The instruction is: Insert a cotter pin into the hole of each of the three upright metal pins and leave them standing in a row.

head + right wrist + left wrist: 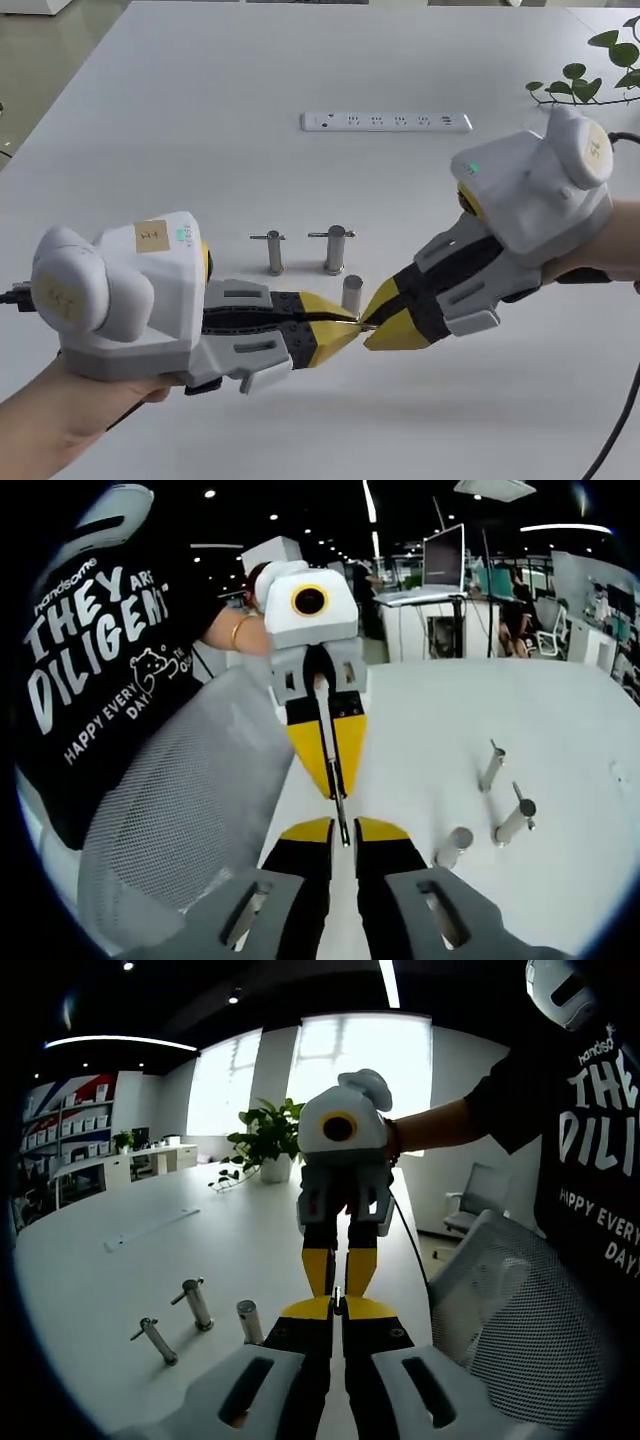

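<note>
Head view: left gripper (345, 322) fingers pressed on the cotter pin (341, 815), which lies level and points into the right gripper (372, 325). Its near-shut fingers meet the tip, grip unclear. Bare metal pin (352, 293) stands just behind on the surface (450, 420).

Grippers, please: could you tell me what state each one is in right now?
Left gripper: shut on the thin metal cotter pin.
Right gripper: jaws at the pin's other end; grip cannot be told.
</note>
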Demonstrator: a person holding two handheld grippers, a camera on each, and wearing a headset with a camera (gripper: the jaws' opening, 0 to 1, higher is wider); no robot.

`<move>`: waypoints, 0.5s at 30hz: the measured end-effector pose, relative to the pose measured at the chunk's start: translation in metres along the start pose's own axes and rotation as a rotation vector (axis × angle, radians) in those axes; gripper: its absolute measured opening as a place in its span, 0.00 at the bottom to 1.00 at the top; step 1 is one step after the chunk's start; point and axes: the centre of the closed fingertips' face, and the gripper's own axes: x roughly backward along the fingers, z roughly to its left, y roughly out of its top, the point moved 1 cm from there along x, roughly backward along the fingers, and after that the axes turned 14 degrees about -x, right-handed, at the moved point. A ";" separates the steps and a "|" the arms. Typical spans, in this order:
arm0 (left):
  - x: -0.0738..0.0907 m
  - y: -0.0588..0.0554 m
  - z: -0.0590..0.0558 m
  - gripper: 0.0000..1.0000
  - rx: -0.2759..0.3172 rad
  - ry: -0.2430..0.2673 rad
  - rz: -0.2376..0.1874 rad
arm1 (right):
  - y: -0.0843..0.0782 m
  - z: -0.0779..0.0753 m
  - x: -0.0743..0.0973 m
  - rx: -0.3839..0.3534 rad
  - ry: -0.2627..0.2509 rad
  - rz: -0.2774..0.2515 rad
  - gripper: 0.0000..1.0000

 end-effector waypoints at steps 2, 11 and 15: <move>0.000 0.002 -0.002 0.00 0.003 -0.008 -0.014 | -0.001 0.001 0.000 0.002 0.007 0.003 0.01; 0.002 0.002 -0.004 0.00 0.016 -0.018 -0.028 | -0.001 0.007 0.000 0.026 0.026 0.021 0.00; 0.001 0.000 -0.005 0.00 0.015 -0.018 -0.025 | -0.002 0.008 0.001 0.063 0.017 0.048 0.00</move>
